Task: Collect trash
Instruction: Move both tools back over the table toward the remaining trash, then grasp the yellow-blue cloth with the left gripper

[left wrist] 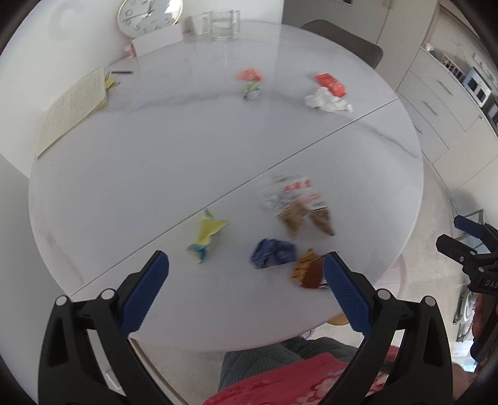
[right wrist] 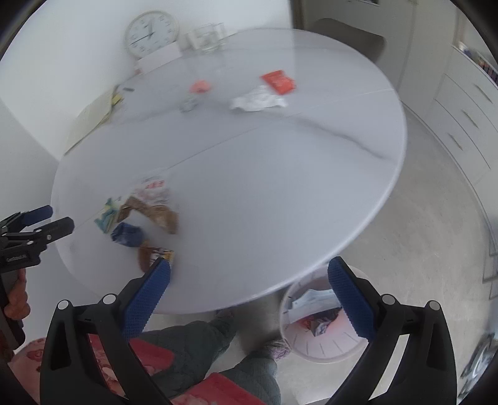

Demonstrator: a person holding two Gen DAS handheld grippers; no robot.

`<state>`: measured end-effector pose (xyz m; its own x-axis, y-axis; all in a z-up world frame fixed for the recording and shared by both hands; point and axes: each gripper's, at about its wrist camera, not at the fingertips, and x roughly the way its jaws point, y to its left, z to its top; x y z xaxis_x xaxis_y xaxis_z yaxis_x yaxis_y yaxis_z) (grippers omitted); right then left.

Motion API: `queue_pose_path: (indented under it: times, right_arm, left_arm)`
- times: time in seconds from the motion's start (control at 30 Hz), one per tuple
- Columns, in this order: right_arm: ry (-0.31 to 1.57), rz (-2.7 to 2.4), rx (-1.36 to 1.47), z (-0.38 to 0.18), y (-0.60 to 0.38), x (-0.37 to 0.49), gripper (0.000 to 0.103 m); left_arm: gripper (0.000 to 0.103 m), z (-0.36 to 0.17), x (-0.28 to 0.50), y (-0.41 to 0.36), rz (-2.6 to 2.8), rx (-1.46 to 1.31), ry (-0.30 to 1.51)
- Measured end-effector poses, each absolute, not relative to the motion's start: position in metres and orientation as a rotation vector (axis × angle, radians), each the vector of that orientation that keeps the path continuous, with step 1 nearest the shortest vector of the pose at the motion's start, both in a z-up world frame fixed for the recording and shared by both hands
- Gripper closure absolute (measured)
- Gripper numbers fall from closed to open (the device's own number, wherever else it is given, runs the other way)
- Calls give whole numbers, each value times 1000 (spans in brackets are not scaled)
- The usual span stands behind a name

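On table, yellow wrapper seemingly lengthwise away.

Round white table: scattered wrappers, crumpled tissue, notebook, glass jug.

Scattered trash on the round white desk. Near edge: a yellow-and-blue wrapper, a crumpled blue wrapper, an orange-brown wrapper and a clear printed bag lay close together. Far side: a red packet touched crumpled white paper; a pink-and-green scrap lay apart. A white bin on the floor held discarded wrappers.
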<state>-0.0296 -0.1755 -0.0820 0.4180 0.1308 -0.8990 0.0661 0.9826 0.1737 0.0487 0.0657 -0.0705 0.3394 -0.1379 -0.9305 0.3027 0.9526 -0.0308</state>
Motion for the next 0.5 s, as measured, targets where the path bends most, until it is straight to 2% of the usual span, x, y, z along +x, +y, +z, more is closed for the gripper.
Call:
queue_pose_path:
  times: [0.5]
  right_arm:
    - [1194, 81, 154, -99, -102, 23, 3]
  left_arm:
    - [9, -120, 95, 114, -417, 109, 1293]
